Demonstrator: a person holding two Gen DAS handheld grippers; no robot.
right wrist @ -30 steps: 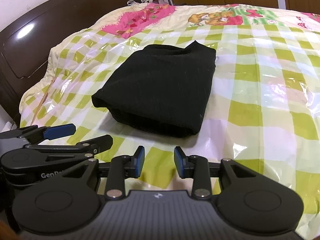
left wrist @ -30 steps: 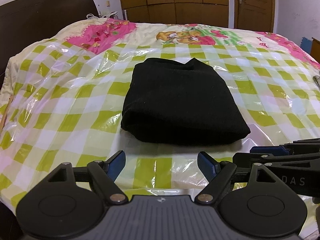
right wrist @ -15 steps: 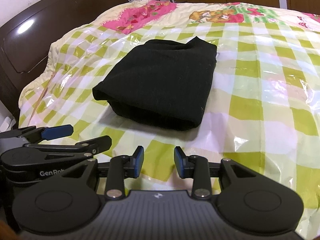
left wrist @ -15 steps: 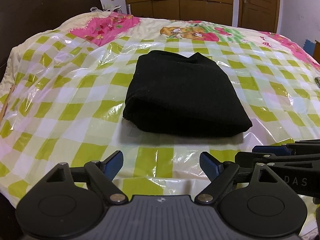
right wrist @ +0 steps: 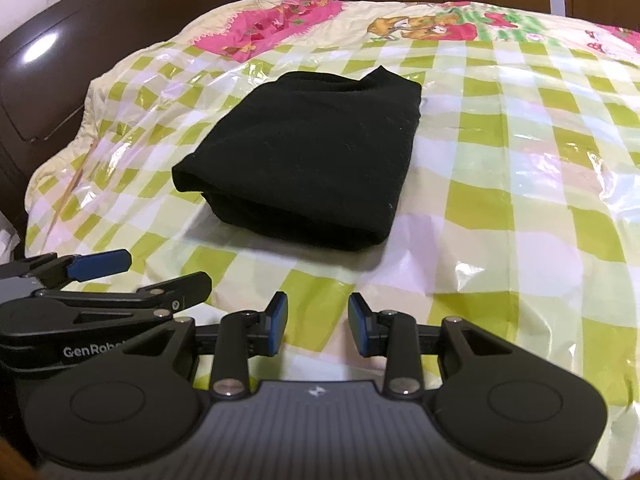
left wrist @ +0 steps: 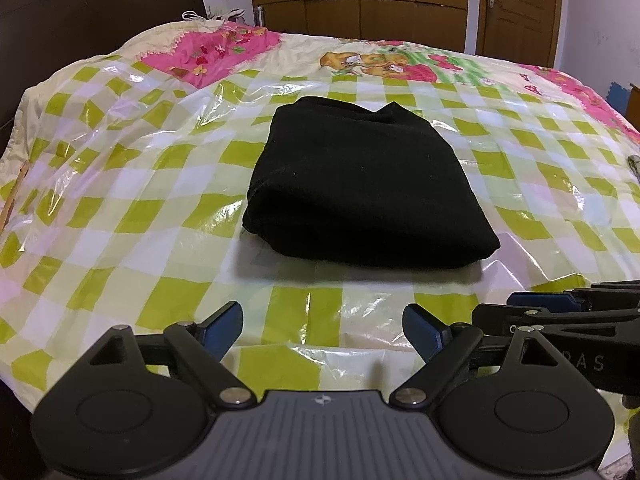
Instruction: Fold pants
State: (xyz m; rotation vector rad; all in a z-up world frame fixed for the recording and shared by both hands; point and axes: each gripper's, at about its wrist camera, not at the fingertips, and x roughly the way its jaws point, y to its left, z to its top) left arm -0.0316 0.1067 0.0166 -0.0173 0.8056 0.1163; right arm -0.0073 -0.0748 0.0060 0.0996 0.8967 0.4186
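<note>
Left wrist | pants (left wrist: 364,184) folded, ahead of spread left tongs (left wrist: 323,330)

The black pants (left wrist: 362,196) are lying folded into a compact, thick rectangular bundle on the bed (left wrist: 120,216), resting flat on its glossy green-and-white checked cover. The rounded fold edge is facing the cameras, with layers showing at the near left corner. At the far end, the fabric is dipping into a small notch between two raised corners. The dark knit is showing faint specks of lint.
</note>
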